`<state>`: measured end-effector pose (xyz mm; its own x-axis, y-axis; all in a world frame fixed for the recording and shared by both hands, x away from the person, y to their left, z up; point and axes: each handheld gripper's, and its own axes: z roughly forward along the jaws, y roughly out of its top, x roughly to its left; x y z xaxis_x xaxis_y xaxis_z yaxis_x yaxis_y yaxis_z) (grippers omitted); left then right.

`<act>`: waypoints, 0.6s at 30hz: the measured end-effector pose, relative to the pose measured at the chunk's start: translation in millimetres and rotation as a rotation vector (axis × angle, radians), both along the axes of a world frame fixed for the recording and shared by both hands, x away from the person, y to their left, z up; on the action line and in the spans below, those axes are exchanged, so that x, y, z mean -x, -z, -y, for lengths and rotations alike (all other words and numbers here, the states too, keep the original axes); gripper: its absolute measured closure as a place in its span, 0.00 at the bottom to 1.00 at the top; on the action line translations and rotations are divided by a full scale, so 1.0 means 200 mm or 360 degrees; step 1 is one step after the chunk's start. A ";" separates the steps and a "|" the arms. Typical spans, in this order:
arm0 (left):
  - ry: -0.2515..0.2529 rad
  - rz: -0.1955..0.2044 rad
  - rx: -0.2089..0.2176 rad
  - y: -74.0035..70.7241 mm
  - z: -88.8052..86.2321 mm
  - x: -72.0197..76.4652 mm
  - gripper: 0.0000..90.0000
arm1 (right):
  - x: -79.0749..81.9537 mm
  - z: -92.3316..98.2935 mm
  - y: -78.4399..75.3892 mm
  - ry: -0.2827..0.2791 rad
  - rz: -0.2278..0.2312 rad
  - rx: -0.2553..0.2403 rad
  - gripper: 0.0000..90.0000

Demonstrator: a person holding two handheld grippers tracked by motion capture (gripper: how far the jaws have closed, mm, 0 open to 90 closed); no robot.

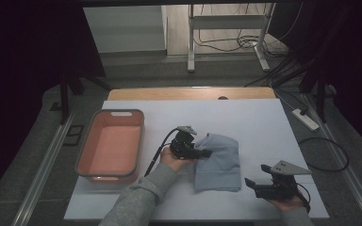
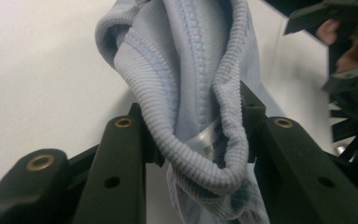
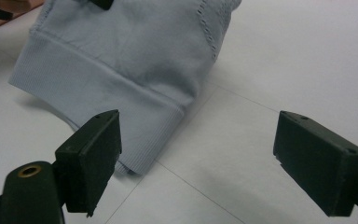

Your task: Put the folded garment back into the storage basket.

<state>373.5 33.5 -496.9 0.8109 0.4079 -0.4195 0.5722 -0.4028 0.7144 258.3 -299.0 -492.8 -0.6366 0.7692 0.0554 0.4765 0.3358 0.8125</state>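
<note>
My left gripper point(image 1: 206, 153) clamps the blue garment's point(image 1: 219, 162) ribbed hem, right gripper point(image 1: 253, 184) gaping beside it; the lift toward the pink bin point(image 1: 90, 156) likely comes next.

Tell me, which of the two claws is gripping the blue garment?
The left claw, shut on the garment and bunching its ribbed edge. The right claw stands open beside it.

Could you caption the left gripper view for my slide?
Left tongs pinch the ribbed edge of a pale blue garment.

From my remote seat I see a dim room: grey floor point(image 1: 136, 70), metal desk frame point(image 1: 226, 28) behind, loose cables point(image 1: 245, 43) (a power strip point(image 1: 305, 118) too), dark curtains point(image 1: 23, 70).
</note>
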 end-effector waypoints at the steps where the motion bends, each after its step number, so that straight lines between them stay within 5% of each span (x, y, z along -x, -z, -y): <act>1: 0.0000 0.0000 0.0000 0.00 0.00 0.00 0.70 | 0.00 0.00 0.00 0.0000 0.0000 0.0000 0.18; 18: -0.0009 0.0051 0.0127 -0.08 -0.05 0.08 0.70 | 0.00 0.00 0.00 0.0002 0.0004 -0.0001 0.18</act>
<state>357.2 43.8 -481.2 0.8225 0.3786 -0.4245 0.5503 -0.3409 0.7622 258.1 -299.3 -492.3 -0.6356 0.7701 0.0543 0.4749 0.3346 0.8140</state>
